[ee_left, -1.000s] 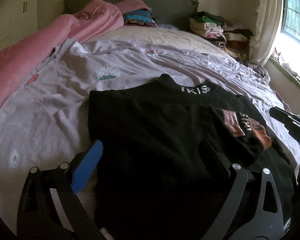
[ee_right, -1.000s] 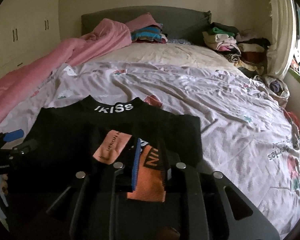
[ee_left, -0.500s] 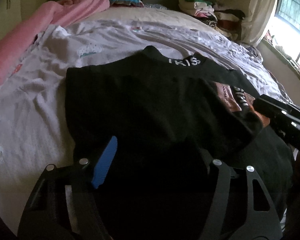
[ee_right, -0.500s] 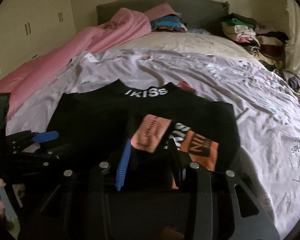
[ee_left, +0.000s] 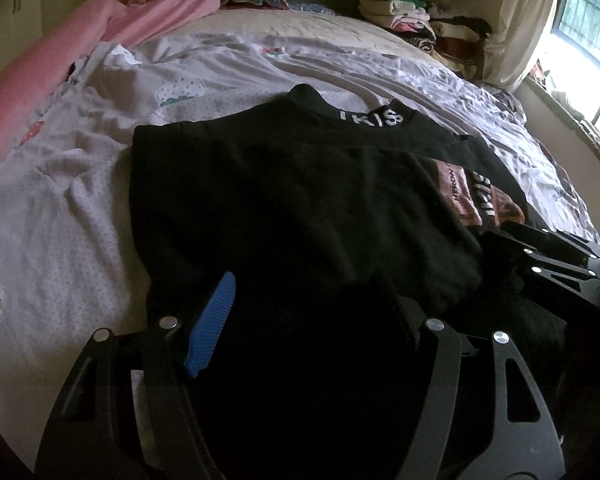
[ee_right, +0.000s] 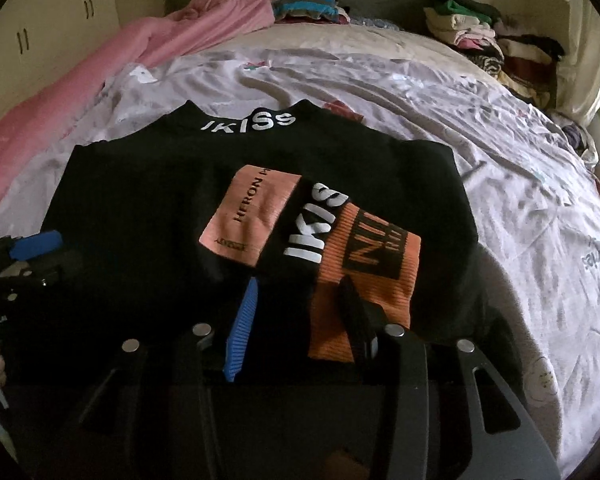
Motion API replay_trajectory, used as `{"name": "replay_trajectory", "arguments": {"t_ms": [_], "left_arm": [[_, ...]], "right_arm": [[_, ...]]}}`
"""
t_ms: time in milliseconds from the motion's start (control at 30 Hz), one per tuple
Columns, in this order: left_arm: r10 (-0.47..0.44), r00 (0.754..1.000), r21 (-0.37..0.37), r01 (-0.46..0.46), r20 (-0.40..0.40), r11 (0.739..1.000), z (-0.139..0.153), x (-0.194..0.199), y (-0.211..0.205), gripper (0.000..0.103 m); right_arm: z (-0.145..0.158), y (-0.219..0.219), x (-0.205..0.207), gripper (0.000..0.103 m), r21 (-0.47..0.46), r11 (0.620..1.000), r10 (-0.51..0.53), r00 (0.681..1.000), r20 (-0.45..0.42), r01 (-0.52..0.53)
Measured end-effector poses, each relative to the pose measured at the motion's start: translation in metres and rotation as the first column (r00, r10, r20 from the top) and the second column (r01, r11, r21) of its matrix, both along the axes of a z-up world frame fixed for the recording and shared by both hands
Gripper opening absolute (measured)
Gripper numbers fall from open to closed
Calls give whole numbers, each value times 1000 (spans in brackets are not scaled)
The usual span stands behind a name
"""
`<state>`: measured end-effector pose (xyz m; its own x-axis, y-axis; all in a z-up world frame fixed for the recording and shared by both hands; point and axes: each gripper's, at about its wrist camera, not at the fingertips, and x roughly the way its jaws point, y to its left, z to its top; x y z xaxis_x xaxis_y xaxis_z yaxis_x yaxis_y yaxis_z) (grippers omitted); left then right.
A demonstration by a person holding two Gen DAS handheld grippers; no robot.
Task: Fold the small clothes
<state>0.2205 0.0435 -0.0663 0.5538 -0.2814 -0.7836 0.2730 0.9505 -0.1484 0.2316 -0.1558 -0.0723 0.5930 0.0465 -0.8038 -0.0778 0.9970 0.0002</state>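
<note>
Black knit, soft and limp, is what we are working with: a small sweater (ee_right: 148, 216) with an IKISS-lettered collar (ee_right: 252, 122) at twelve o'clock, lying flat on the bed sheet (ee_right: 520, 184). One sleeve is folded in across the body, its orange cuff (ee_right: 364, 280) pointing toward six o'clock. We judge it light and floppy, likely to sag and slide on itself, so the hem corners or a folded edge look best to pinch. Our right gripper (ee_right: 296, 312) sits over the cuff at six o'clock, its jaws opening, the cuff between them but not pinched. Our left gripper (ee_left: 320, 312) hovers at the hem near seven o'clock, jaws spread wide astride dark cloth, gripping nothing we can see. A pink quilt (ee_left: 60, 60) lies at ten o'clock, stacked clothes (ee_right: 492, 36) at two.
</note>
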Motion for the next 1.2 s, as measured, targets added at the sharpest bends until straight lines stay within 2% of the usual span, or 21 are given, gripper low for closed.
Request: {"name": "replay_trajectory", "arguments": {"t_ms": [200, 333, 500, 567, 667, 833, 967, 1200], "left_arm": [[3, 1000, 0, -3, 4, 1000, 1, -2, 1, 61], [2, 1000, 13, -2, 16, 1000, 7, -6, -2, 61], [-2, 1000, 2, 2, 26, 1000, 14, -11, -3, 64], [-1, 999, -2, 2, 32, 1000, 16, -14, -3, 66], [0, 999, -5, 0, 36, 1000, 19, -15, -3, 69], [13, 998, 10, -14, 57, 1000, 24, -18, -1, 81], [29, 997, -14, -29, 71, 999, 29, -19, 4, 91], [48, 993, -48, -43, 109, 998, 39, -24, 9, 93]], "right_arm": [[14, -1, -14, 50, 58, 998, -1, 999, 46, -2], [24, -1, -19, 58, 60, 998, -2, 997, 72, -3], [34, -3, -25, 75, 64, 998, -11, 995, 104, 5], [37, -3, -27, 87, 58, 998, -17, 993, 116, 11], [42, -3, -31, 94, 48, 999, -24, 991, 132, 18], [48, -5, -36, 97, 52, 998, -38, 988, 152, 30], [52, -7, -39, 98, 61, 998, -43, 986, 161, 33], [61, -9, -48, 98, 52, 998, -57, 980, 191, 48]]}}
